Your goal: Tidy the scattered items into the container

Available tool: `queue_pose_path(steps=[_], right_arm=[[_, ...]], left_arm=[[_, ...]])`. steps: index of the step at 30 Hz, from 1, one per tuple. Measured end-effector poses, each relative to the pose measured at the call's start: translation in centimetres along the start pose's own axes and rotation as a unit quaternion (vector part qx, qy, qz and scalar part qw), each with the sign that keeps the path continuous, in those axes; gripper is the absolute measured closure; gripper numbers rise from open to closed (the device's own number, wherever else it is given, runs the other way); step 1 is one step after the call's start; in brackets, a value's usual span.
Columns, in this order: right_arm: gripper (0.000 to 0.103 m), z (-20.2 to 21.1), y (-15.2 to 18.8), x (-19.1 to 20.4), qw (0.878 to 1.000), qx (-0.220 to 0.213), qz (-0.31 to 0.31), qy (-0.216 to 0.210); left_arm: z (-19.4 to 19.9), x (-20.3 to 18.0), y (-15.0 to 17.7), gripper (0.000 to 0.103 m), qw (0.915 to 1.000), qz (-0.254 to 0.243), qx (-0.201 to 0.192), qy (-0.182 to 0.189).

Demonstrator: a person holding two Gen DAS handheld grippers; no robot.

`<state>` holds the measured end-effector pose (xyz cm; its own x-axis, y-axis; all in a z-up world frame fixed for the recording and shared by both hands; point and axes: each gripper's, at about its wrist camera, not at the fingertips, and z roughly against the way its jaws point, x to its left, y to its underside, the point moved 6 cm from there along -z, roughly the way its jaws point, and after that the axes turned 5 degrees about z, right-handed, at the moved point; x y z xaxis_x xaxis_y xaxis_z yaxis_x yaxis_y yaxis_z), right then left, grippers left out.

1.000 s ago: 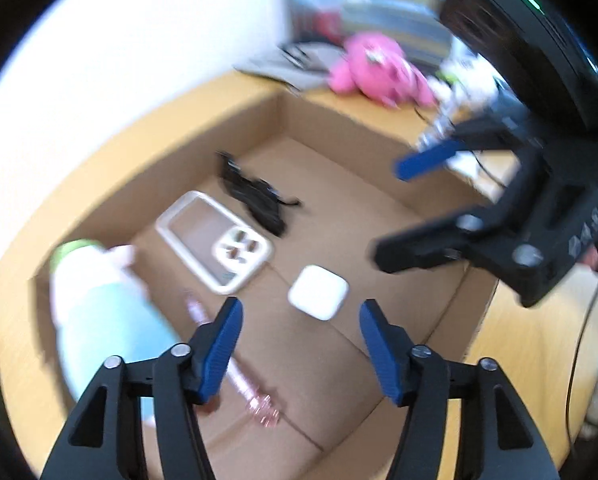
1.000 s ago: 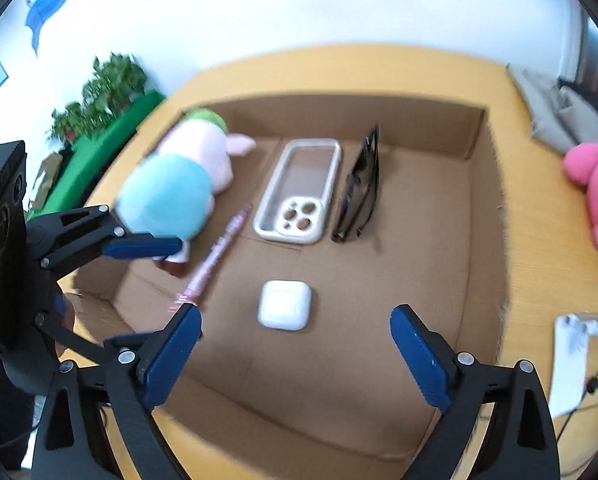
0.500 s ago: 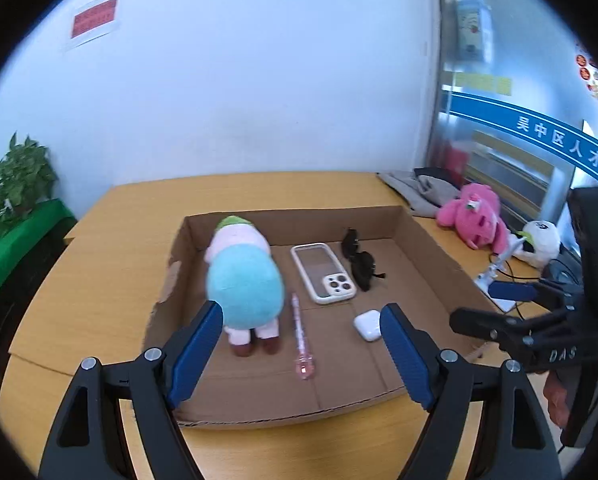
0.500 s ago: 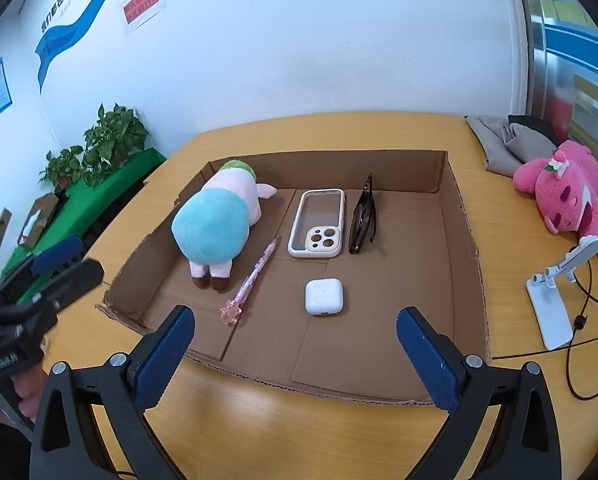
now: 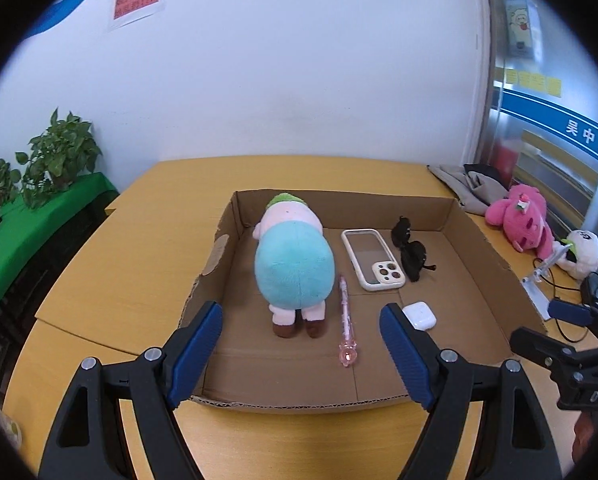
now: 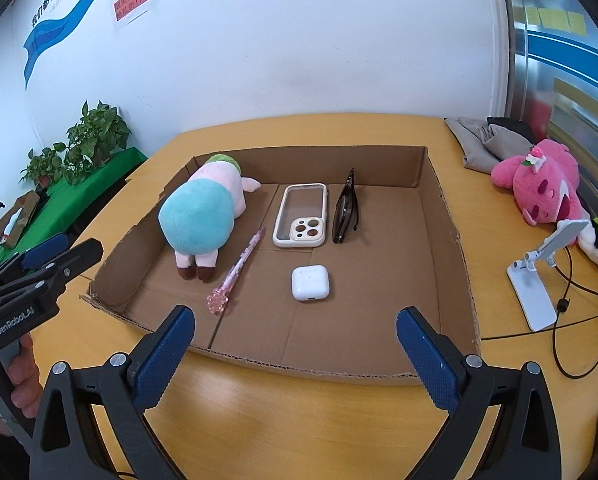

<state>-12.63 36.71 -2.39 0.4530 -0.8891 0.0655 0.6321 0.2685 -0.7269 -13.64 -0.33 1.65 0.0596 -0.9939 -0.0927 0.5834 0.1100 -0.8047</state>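
Both grippers, left gripper point(image 5: 301, 350) and right gripper point(image 6: 295, 354), hang released and empty before the box's point(image 6: 447, 216) near edge; everything sits inside, so hold clear.

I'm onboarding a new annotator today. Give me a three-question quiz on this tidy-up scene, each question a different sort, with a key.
1. True or false: the left gripper holds the pink pen.
2. Multiple choice: inside the cardboard box, what lies directly between the plush toy and the phone case? A) earbuds case B) pink pen C) sunglasses
3. Fill in: besides the plush toy, pen and phone case, the box holds the sunglasses and the ____.

Key
1. False. Both it and the right gripper are open, empty and held back at the box's near edge.
2. B.
3. White earbuds case.
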Motion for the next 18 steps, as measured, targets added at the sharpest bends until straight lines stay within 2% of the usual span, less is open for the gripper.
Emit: queue_pose_path(steps=[11, 18], right_arm=[[0.000, 0.7, 0.6, -1.0, 1.000, -0.008, -0.016, 0.017], [0.000, 0.5, 1.1, -1.0, 1.000, 0.000, -0.016, 0.018]], left_arm=[[0.8, -1.3, 0.5, 0.022, 0.9998, -0.015, 0.000, -0.013], [0.6, -1.0, 0.7, 0.022, 0.9998, 0.000, 0.006, -0.016]])
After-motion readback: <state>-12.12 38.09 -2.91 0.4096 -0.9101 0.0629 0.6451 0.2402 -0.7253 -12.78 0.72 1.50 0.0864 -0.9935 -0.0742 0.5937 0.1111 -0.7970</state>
